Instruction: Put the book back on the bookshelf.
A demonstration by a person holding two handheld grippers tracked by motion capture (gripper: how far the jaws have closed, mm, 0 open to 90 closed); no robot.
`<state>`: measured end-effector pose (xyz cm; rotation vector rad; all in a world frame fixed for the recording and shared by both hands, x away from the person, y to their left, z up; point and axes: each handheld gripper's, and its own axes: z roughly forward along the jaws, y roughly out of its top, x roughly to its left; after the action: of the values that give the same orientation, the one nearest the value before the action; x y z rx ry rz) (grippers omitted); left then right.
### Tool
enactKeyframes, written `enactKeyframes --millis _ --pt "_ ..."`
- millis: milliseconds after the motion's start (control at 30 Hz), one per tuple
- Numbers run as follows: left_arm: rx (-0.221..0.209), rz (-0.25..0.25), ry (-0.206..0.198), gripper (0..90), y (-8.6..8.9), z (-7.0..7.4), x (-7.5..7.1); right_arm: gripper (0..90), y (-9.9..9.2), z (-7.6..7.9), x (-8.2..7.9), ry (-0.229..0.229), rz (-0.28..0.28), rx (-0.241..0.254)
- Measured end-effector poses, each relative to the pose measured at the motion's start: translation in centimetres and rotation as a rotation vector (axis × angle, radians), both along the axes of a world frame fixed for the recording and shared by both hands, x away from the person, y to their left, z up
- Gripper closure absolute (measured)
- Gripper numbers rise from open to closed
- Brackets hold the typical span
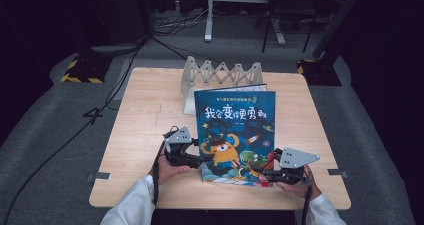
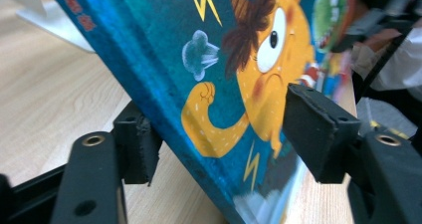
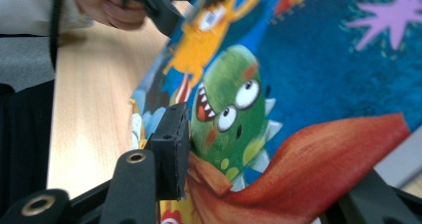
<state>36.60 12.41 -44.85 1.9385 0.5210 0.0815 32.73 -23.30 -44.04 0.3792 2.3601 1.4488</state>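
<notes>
Picture book (image 1: 234, 135) upright at table (image 1: 145, 115) centre, before white zigzag rack (image 1: 220, 75). Right gripper (image 1: 272, 174) clamped on lower right corner. Left gripper (image 1: 196, 160) straddling spine edge, pads not yet pressing (gap visible in left gripper view). Close squarely before lifting; keep book vertical.

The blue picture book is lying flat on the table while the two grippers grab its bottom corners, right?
Not quite. The book isn't lying flat: it stands up on its bottom edge, tilted back, as the high view shows. The rest holds: the left gripper and right gripper are at its bottom corners, on the table.
</notes>
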Motion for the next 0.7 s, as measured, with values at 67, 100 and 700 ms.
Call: enactKeyframes --millis 67,100,700 --pt "-0.017 -0.011 -0.032 39.1 0.0 0.7 -0.4 52.2 -0.3 -0.2 0.1 0.010 -0.017 -0.002" --pt "-0.028 -0.012 -0.043 39.7 0.0 1.0 -0.6 51.3 -0.4 -0.3 0.2 0.014 -0.027 -0.006" --pt "0.086 -0.043 -0.197 65.7 -3.3 0.4 -3.0 49.2 -1.4 -1.7 1.1 -0.001 -0.135 -0.058"
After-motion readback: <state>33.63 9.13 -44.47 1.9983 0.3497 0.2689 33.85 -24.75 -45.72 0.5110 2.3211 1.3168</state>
